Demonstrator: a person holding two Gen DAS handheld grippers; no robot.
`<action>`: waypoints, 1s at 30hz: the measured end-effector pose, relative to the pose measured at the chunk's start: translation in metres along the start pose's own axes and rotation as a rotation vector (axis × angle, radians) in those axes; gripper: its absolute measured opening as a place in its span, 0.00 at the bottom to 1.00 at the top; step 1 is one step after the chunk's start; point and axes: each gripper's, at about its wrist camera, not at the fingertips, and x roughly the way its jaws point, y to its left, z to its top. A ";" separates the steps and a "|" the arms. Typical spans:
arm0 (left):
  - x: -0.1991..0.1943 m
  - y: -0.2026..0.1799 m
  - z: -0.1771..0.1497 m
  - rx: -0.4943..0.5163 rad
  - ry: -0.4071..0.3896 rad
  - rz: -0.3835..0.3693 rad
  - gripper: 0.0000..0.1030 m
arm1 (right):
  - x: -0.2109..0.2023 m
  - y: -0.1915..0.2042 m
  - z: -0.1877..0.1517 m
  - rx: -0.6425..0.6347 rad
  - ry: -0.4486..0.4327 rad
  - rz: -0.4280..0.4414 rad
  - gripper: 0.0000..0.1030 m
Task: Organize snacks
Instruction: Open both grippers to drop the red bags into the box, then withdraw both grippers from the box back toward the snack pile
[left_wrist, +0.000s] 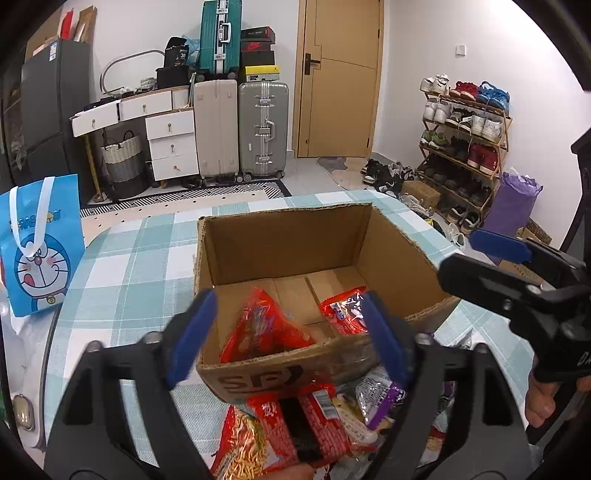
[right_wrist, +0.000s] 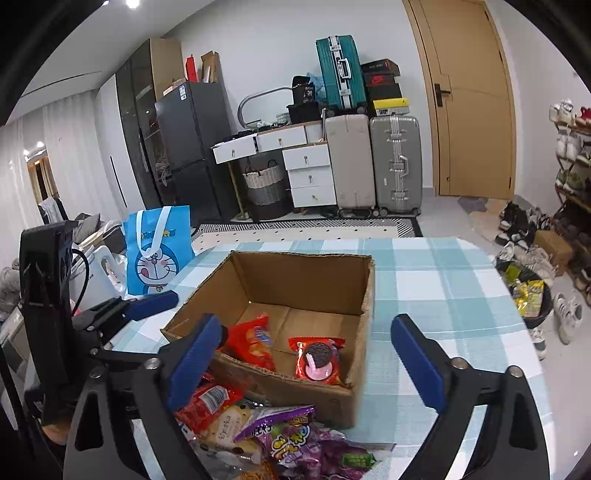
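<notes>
An open cardboard box (left_wrist: 291, 236) (right_wrist: 303, 273) stands on the checked tablecloth. Inside lie a red chip bag (left_wrist: 262, 325) (right_wrist: 255, 339) at the left and a red sandwich-cookie packet (left_wrist: 341, 314) (right_wrist: 317, 360) at the right. A pile of loose snacks (left_wrist: 295, 424) (right_wrist: 273, 432), red, purple and beige packets, lies in front of the box. My left gripper (left_wrist: 290, 299) (right_wrist: 162, 325) hangs open over the box's near wall, nothing between its blue pads. My right gripper (right_wrist: 304, 321) (left_wrist: 461, 254) also stands wide open above the near wall, empty.
A blue cartoon-cat gift bag (left_wrist: 40, 243) (right_wrist: 159, 251) stands at the table's left edge. A dark bin (right_wrist: 528, 295) with yellow wrappers sits on the floor beyond the right edge. A person's hand (left_wrist: 543, 402) holds the right gripper. Bare checked cloth (right_wrist: 424, 280) lies right of the box.
</notes>
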 end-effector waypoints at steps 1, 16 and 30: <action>-0.005 0.001 -0.001 -0.004 -0.004 -0.006 0.82 | -0.007 0.001 -0.002 -0.012 0.000 -0.011 0.99; -0.106 0.003 -0.056 0.008 -0.034 -0.015 0.99 | -0.146 -0.040 -0.059 -0.102 0.002 -0.273 0.99; -0.159 0.000 -0.076 -0.007 -0.040 -0.046 0.99 | -0.304 -0.075 -0.068 -0.165 0.035 -0.552 0.99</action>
